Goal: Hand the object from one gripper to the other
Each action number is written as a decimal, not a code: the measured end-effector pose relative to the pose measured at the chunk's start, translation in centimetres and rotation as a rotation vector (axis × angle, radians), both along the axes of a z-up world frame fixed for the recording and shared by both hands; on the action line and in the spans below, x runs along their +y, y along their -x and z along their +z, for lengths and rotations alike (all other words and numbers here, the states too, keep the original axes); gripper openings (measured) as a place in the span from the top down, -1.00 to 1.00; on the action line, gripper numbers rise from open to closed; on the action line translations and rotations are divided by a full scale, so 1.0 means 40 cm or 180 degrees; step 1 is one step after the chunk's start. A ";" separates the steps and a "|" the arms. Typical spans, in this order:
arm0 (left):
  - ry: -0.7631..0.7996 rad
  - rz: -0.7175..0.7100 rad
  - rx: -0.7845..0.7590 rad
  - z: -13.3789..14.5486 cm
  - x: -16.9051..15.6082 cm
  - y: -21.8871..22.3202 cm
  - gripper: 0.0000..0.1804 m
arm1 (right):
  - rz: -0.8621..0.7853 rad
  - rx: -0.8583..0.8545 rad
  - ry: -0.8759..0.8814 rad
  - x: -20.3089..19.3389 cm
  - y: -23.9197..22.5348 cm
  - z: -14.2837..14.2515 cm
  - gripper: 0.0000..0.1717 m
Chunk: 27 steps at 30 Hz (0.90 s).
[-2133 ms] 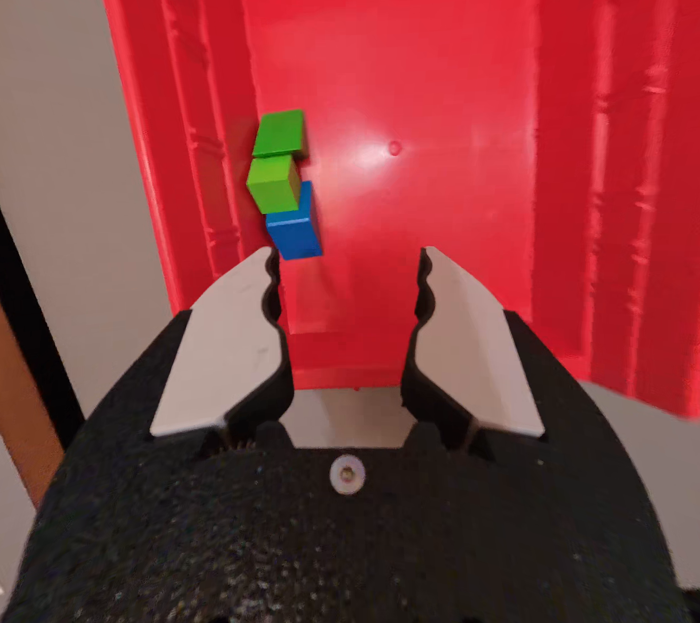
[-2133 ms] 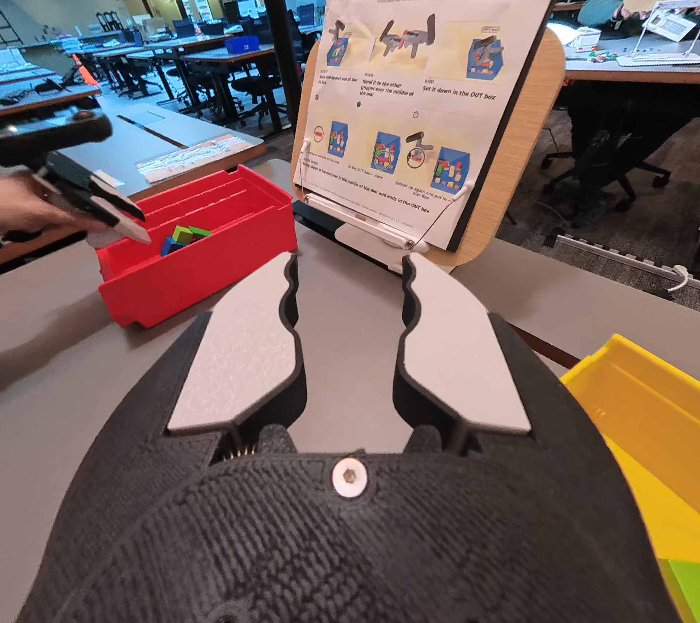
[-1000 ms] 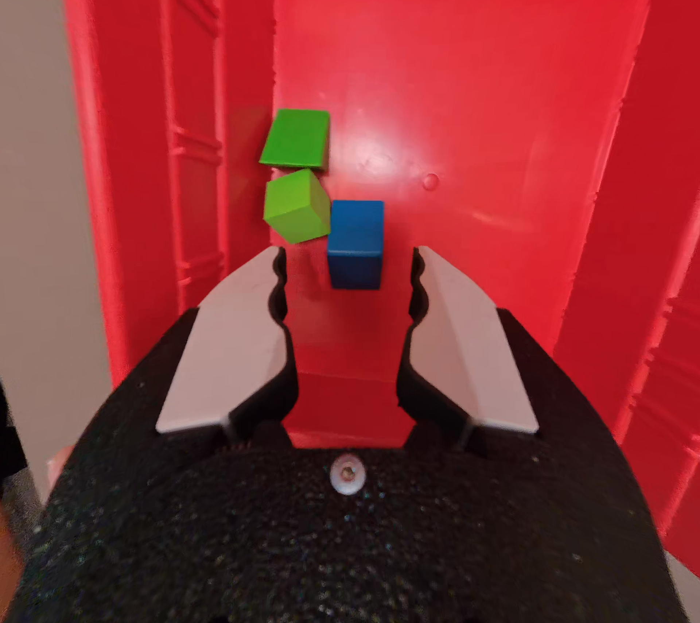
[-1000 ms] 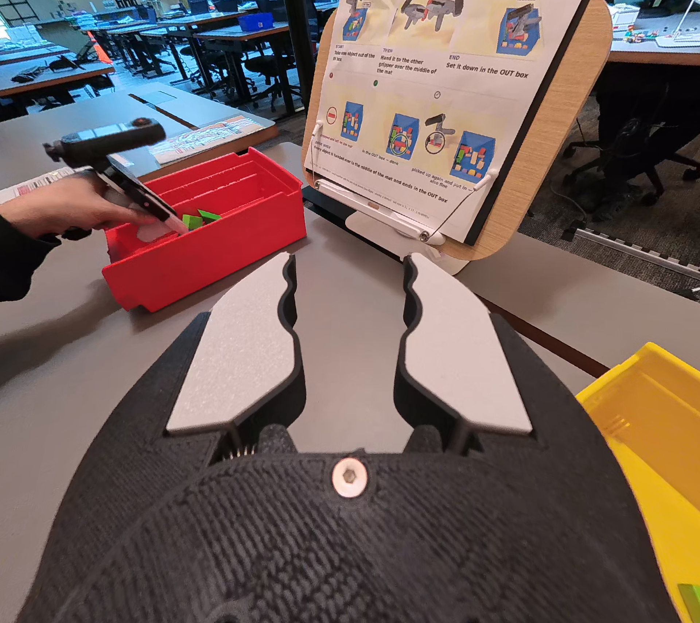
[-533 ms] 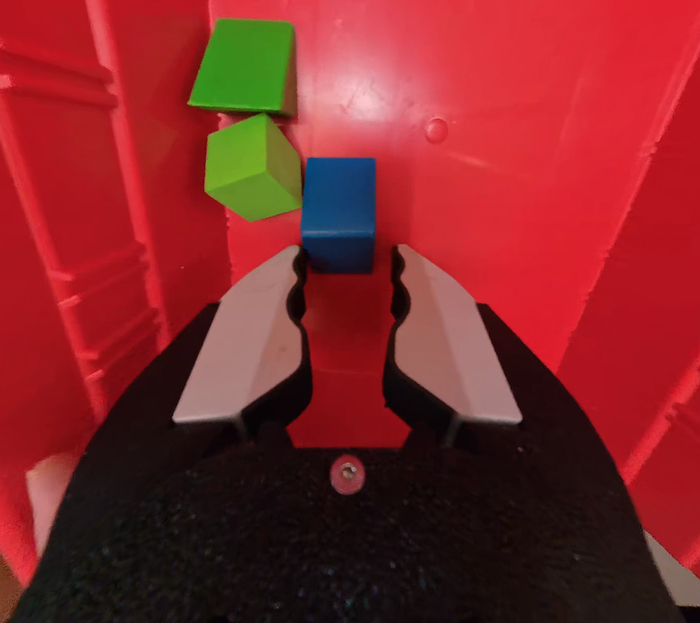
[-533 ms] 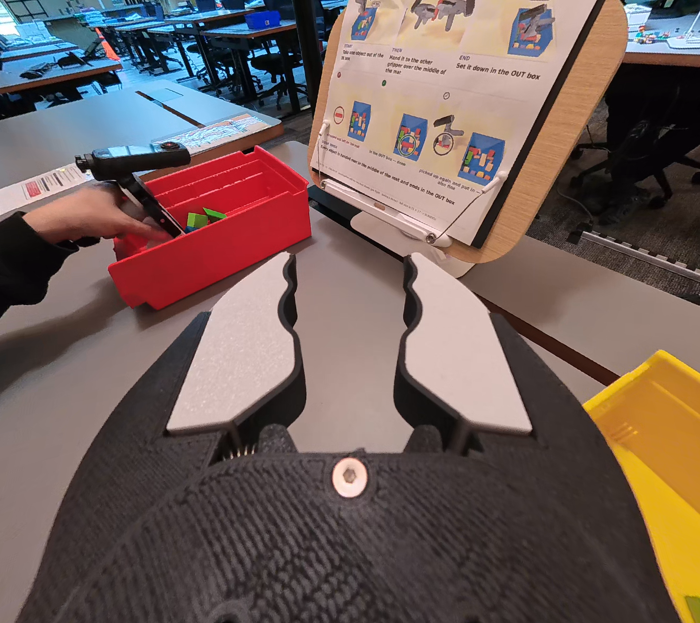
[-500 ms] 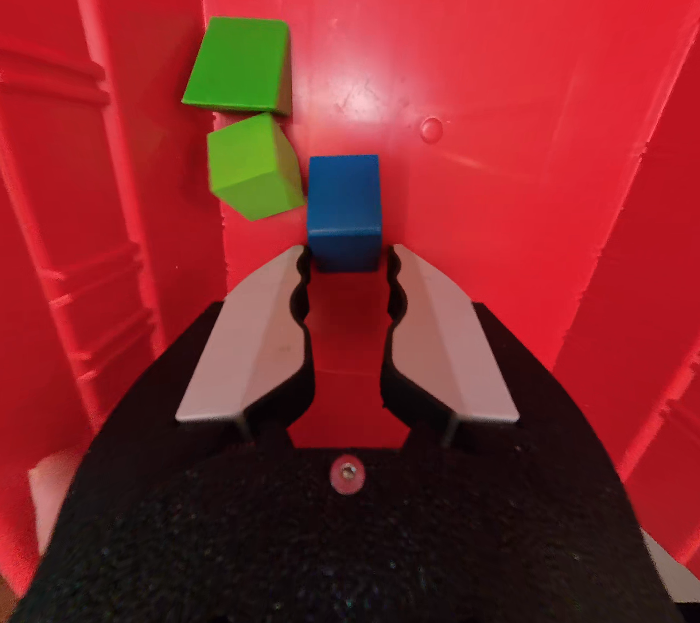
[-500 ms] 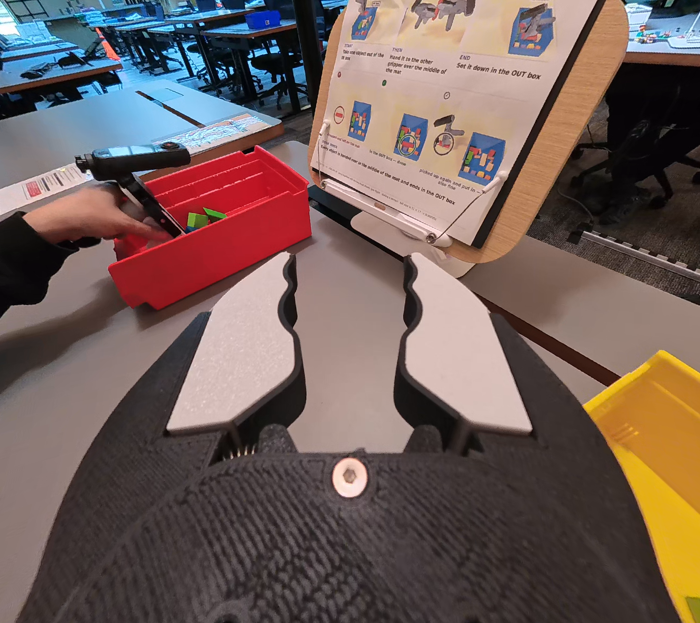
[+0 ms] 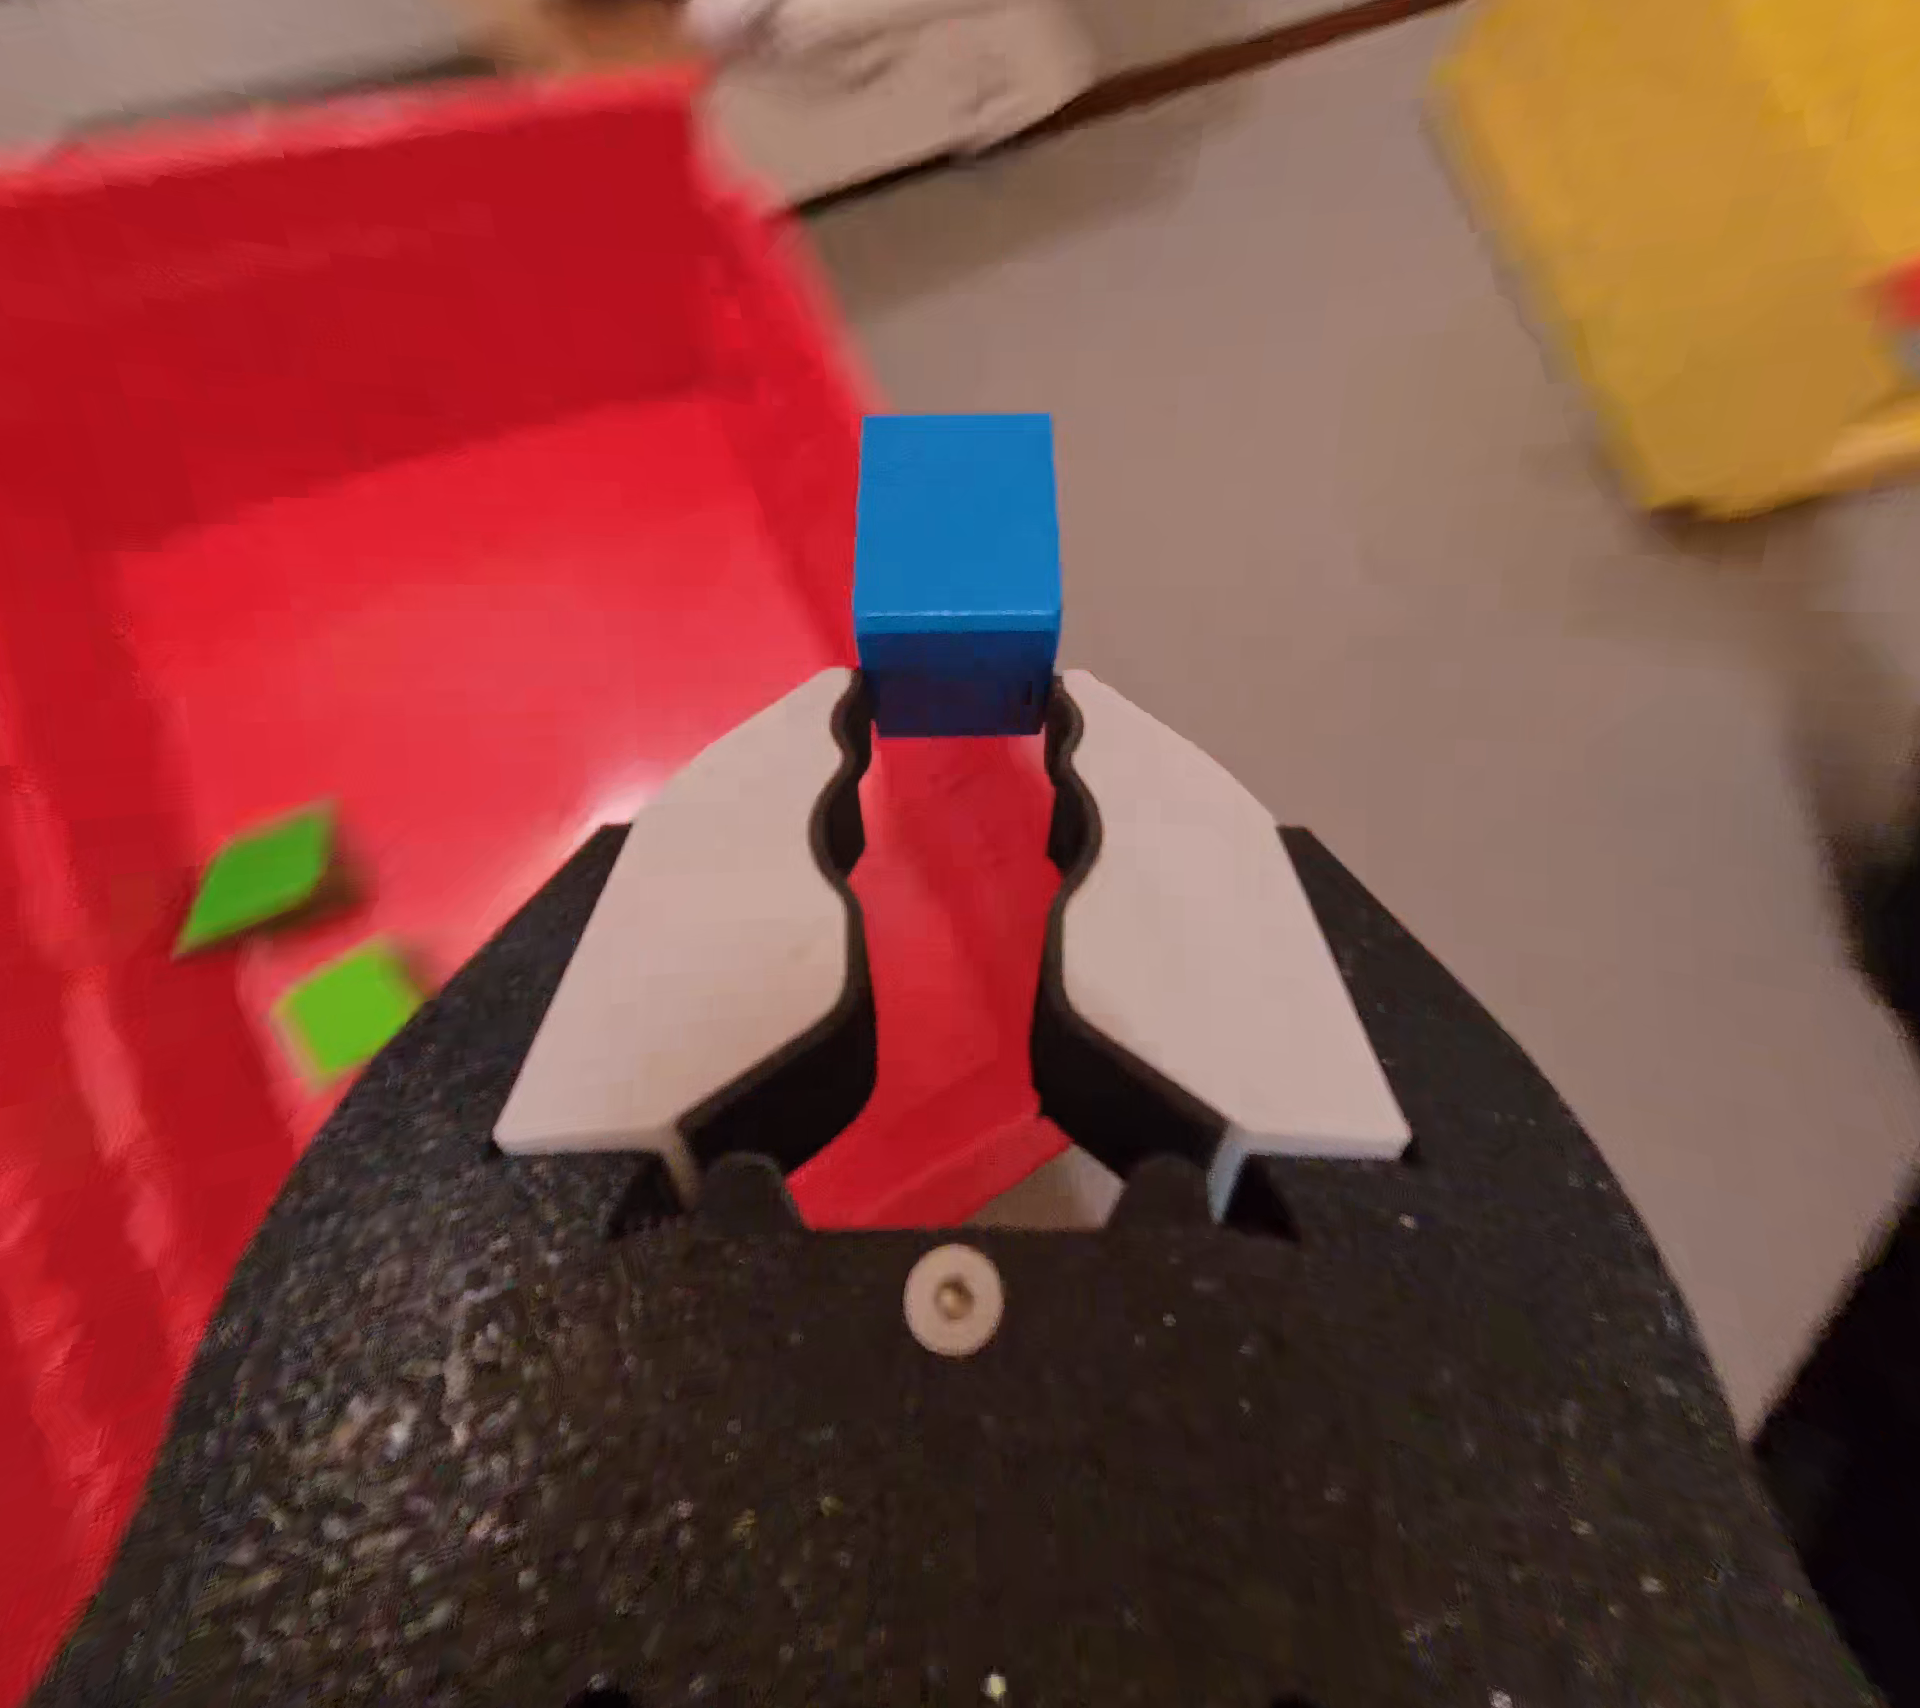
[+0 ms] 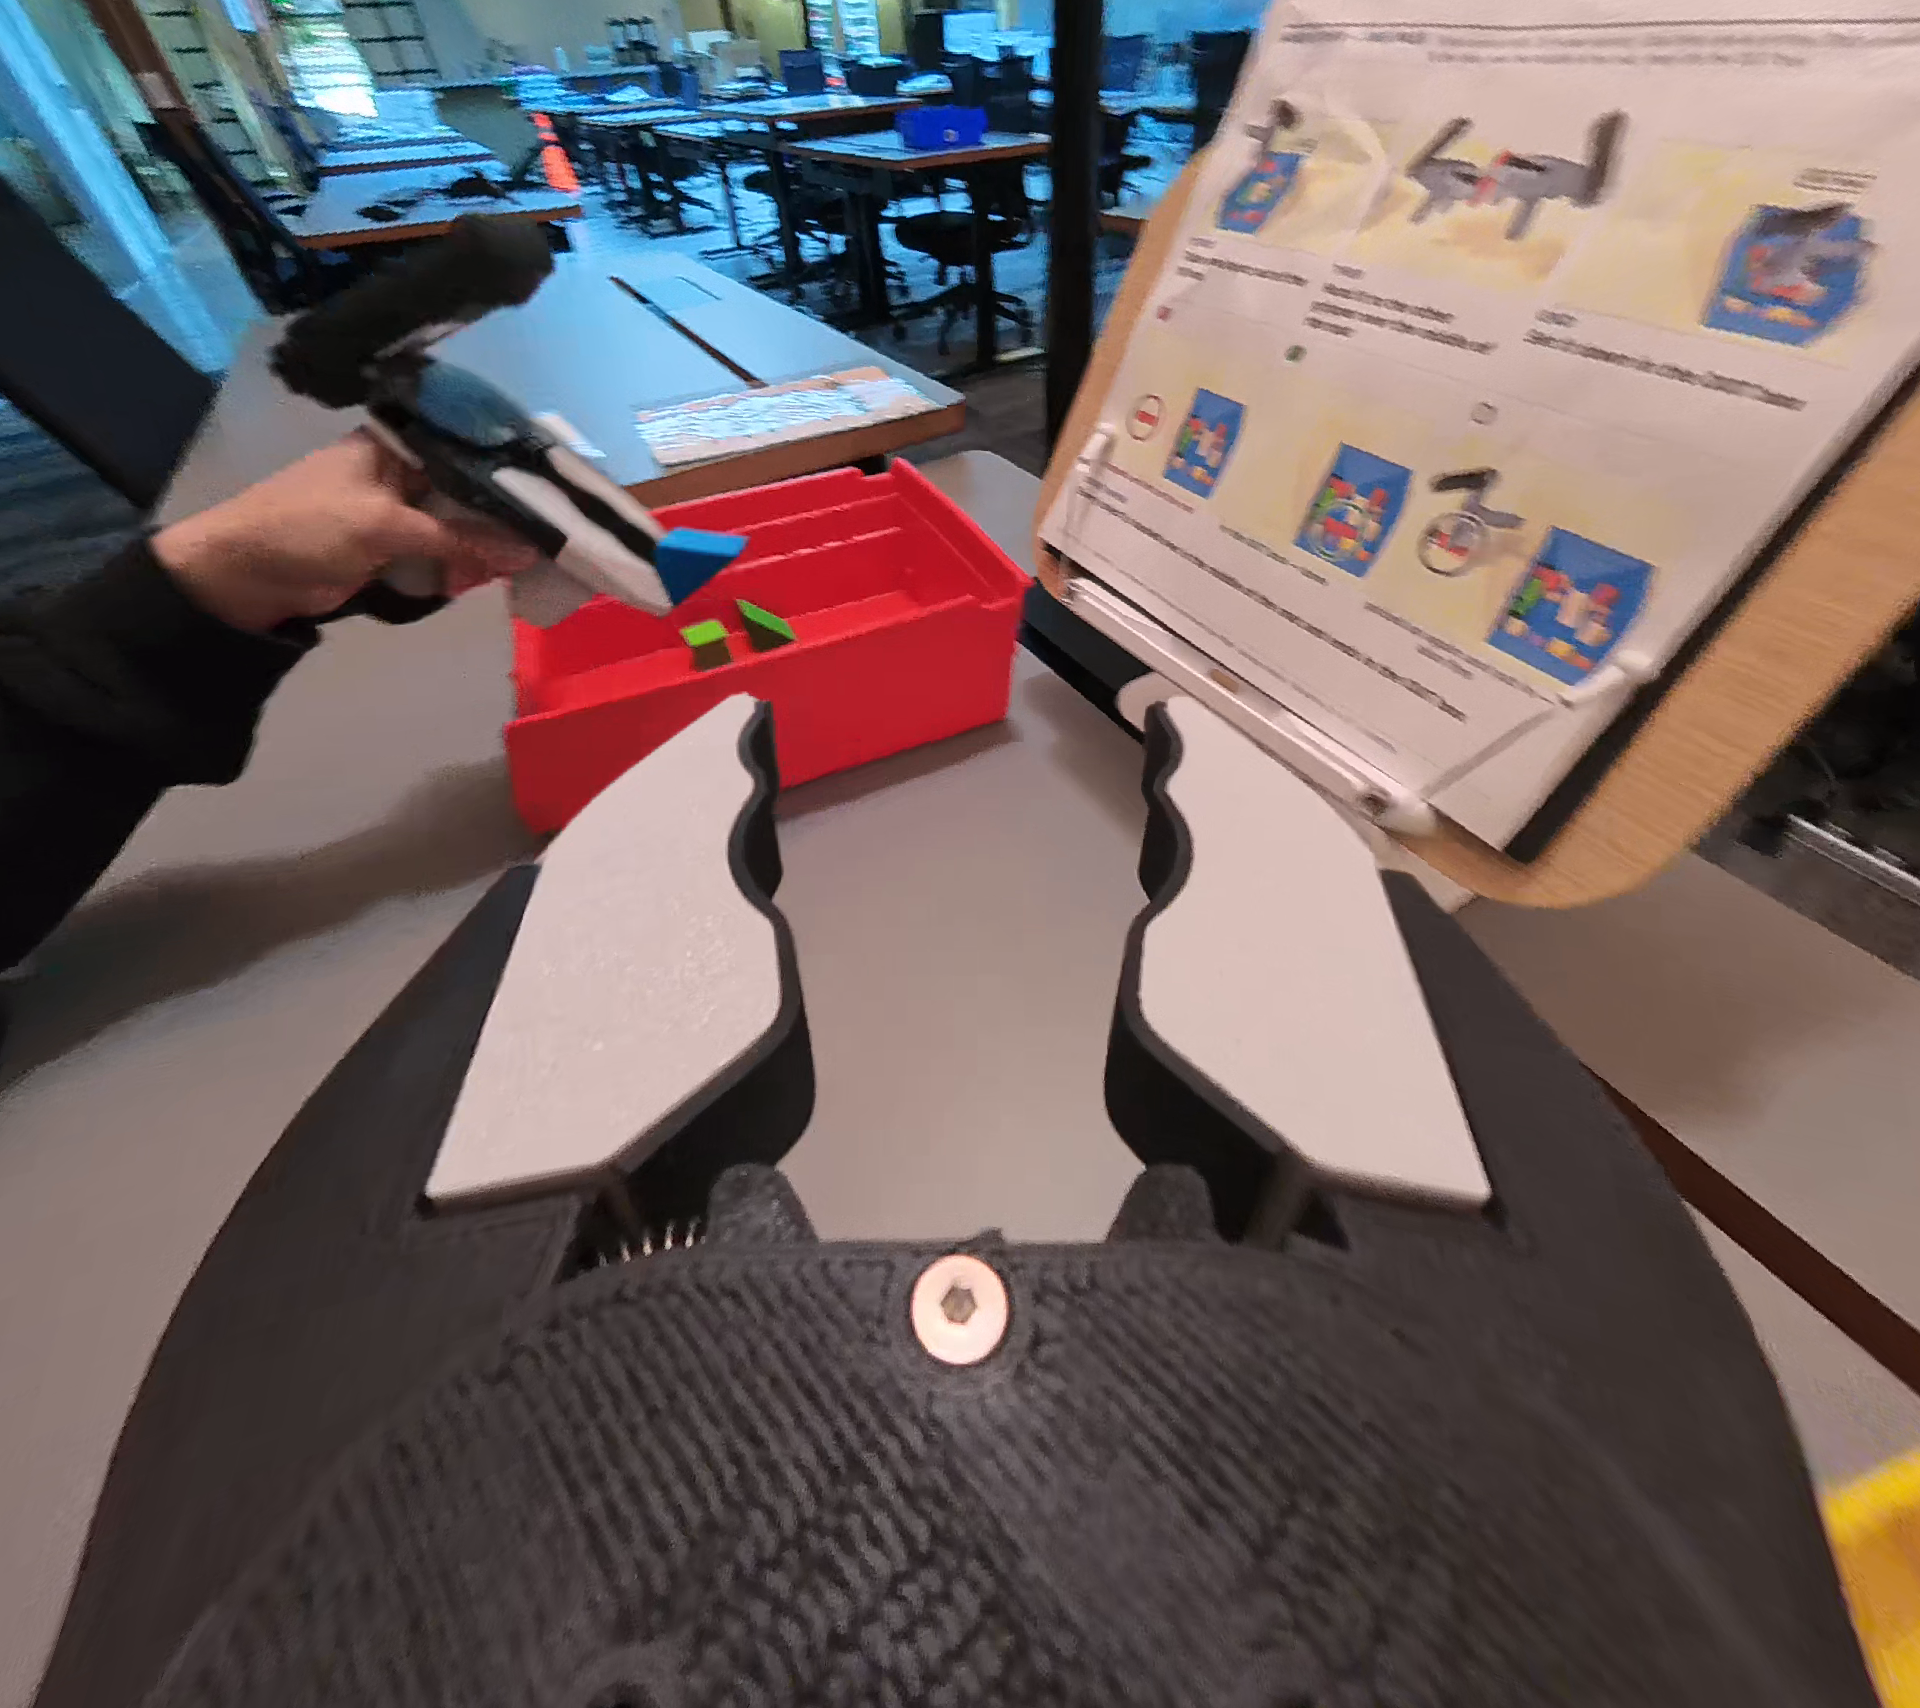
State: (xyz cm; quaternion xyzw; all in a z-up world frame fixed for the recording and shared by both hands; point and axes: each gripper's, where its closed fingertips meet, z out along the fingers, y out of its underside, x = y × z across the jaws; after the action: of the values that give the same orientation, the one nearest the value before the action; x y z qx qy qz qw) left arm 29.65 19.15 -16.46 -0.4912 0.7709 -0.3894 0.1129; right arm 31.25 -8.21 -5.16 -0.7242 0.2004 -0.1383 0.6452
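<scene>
Our right wrist view takes in the grey tabletop [image 10: 935, 983] and a wooden stand [image 10: 1766, 723] holding an illustrated instruction sheet [image 10: 1507, 308] at its far edge; the left wrist view shows these only as blur. The red bin [image 10: 831, 702] sits on the tabletop just left of the stand, sharp in the right view, smeared in the left. A yellow bin [image 9: 1683, 152] fills the upper right of the left view, while the right view catches just a yellow corner at its lower right edge. Our right gripper [image 10: 956, 754] hangs over the tabletop with its jaws wide apart and nothing between them. Only the right view shows the hand [image 10: 312, 536] holding our left gripper [image 9: 956, 702]. Its 2 fingertips press the sides of the blue block [image 9: 956, 536], raised above the bin's near right wall. 2 green blocks [image 9: 301, 941] lie on the bin floor.
</scene>
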 end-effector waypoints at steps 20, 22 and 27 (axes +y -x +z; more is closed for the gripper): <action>0.1268 -0.2636 -0.1367 0.278 -0.476 0.176 0.66 | 0.1706 -0.0477 -0.0422 0.234 0.231 0.083 0.33; 0.1211 -0.2620 -0.1399 0.273 -0.478 0.176 0.66 | 0.1700 -0.0394 -0.0438 0.241 0.226 0.079 0.40; 0.1278 -0.2581 -0.1448 0.281 -0.484 0.173 0.66 | 0.1614 -0.0173 -0.0533 0.244 0.209 0.082 0.60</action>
State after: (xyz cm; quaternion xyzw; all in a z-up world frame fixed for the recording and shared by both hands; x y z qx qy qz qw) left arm 22.73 -0.19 -5.23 -0.0671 0.7655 -0.6396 0.0210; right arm 22.88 1.54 -1.90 -0.6914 0.0060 0.0255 0.7220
